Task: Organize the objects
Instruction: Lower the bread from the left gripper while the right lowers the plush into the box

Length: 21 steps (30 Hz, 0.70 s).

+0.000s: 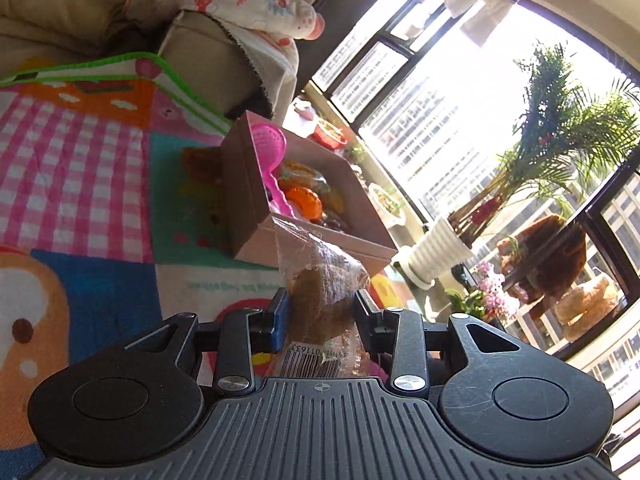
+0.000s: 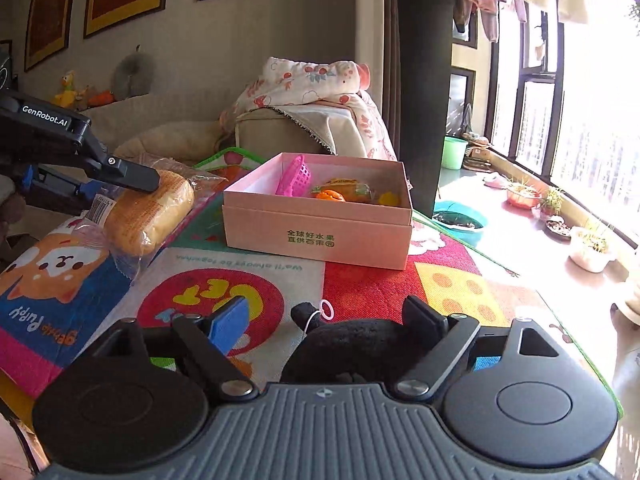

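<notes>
Between the jaws of the left gripper (image 1: 320, 312) a wrapped bread loaf (image 1: 320, 300) is held; the jaws are clenched on its middle, and its clear wrapper sticks out past the tips. The bread looks light and soft, so it is best squeezed gently across its fat middle and not by the thin, slippery wrapper. Between the jaws of the right gripper (image 2: 334, 320) a black fuzzy toy (image 2: 360, 340) is seen, with a small pink ring (image 2: 327, 311) on a string at its far end. These jaws are spread wide; the toy lies close against the right one, and whether it is pressed cannot be told, so it is judged loose. It looks soft and light, and is best taken around its thick body. Under both pairs of jaws a bright play mat (image 2: 380, 288) is spread. Farther ahead of the jaws a pink box (image 2: 320, 224) stands open on the mat, and a pink toy basket (image 2: 296, 176) and an orange toy (image 2: 330, 195) are already inside it. The box is probably where both things belong.
</notes>
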Motion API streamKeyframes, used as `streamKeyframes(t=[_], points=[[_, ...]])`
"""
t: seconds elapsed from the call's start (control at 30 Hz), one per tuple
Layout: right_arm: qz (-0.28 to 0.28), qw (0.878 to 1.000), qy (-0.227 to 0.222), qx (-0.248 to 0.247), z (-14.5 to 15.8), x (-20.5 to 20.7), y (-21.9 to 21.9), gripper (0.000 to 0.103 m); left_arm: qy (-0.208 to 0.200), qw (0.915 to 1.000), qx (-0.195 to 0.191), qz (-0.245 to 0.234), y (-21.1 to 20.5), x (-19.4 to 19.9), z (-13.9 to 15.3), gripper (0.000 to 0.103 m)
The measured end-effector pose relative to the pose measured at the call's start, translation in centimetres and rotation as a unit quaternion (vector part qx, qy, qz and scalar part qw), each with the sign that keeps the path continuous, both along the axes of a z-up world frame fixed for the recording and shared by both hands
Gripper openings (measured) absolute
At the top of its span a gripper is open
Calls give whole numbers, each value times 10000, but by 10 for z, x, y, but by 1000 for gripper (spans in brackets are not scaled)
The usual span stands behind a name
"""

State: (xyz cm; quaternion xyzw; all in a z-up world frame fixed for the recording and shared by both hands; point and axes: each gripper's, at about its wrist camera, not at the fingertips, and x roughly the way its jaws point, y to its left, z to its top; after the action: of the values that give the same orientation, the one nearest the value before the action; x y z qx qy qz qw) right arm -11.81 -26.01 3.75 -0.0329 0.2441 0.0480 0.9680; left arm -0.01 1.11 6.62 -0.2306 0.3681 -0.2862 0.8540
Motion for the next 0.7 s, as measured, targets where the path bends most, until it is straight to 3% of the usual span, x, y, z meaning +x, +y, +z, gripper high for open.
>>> streamKeyframes(t=[0.2,0.3,0.37,0.47,0.6,0.7], points=[[-316,9967,154,-736,-20,-4,-2,89,278,9996,-23,99,6,3,-17,38],[-429,9958,305,-743,-24,1,-7,88,410,9991,126,-10,4,2,-24,38],[-492,9955,335,-741,-22,4,-7,77,486,9983,287,-118,0,0,-28,38],[-371,9970,289,-618,-11,6,-7,76,509,9976,387,-268,-4,-1,-29,38],[-179,9992,49,-347,7,3,-4,75,256,9992,148,-275,-7,6,-11,38],[-111,9996,-179,-172,21,2,-3,75,-278,9994,-85,-210,-13,27,23,38]])
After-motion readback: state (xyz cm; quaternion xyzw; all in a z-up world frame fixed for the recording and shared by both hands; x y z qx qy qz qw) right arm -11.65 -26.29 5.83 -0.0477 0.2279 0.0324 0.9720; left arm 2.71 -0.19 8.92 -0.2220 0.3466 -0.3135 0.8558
